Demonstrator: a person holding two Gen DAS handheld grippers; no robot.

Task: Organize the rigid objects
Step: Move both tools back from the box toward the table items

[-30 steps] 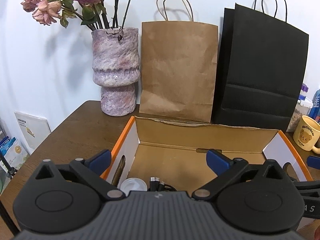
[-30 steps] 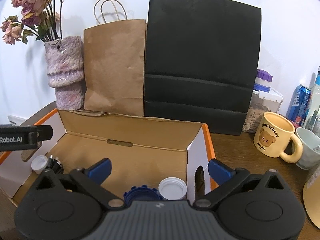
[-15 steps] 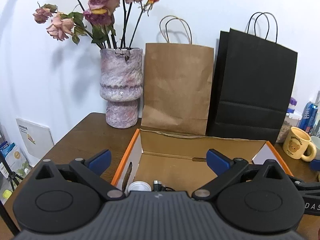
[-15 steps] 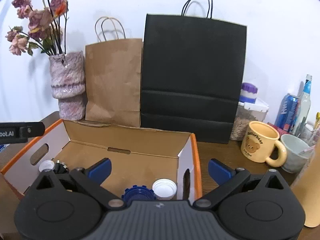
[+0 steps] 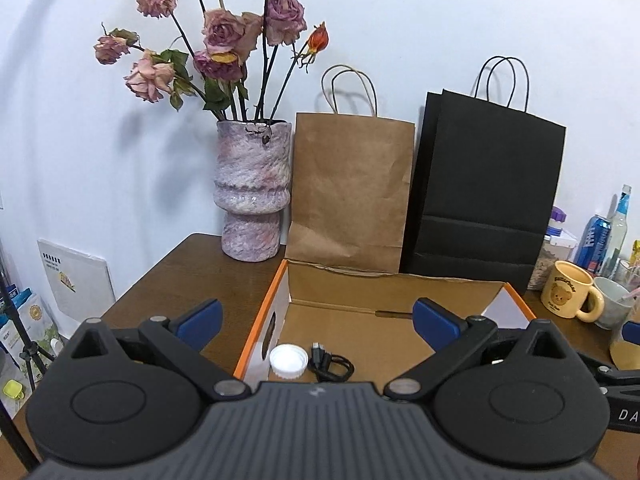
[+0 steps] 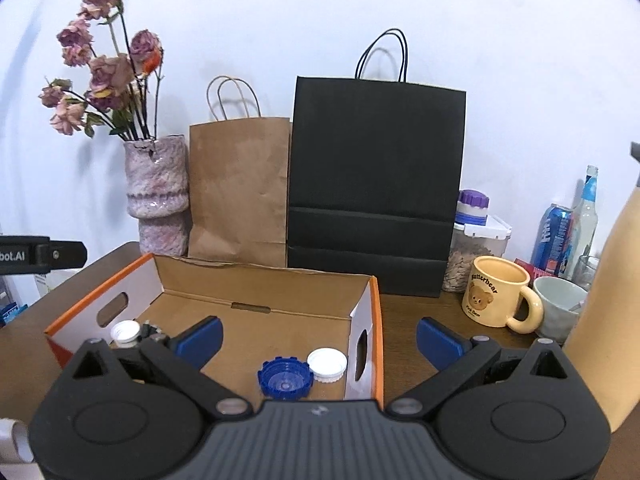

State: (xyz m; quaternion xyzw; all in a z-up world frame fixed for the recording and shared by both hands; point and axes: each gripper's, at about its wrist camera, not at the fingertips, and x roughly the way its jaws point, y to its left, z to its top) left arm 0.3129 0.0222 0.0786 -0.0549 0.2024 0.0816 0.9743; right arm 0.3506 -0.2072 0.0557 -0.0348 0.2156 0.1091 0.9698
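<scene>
Cardboard box (image 6: pixel 362 304), open-topped, served as landmark. At its left end: white cap (image 5: pixel 288 361) beside a coiled black cable (image 5: pixel 332 365). At its right end: blue cap (image 6: pixel 285 380) touching a second white cap (image 6: pixel 327 364). All looked light, stiff, slick; best pinched across the rim. Left gripper (image 5: pixel 316 320) and right gripper (image 6: pixel 318 334) hung over the near wall, jaws spread wide, holding nothing.

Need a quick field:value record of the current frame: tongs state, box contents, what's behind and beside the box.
left tongs: open, empty
right tongs: open, empty
box: open cardboard, orange edges
box left end: white cap, black cable
box right end: blue cap, second white cap
behind box: vase, brown bag, black bag
right of box: bear mug
</scene>
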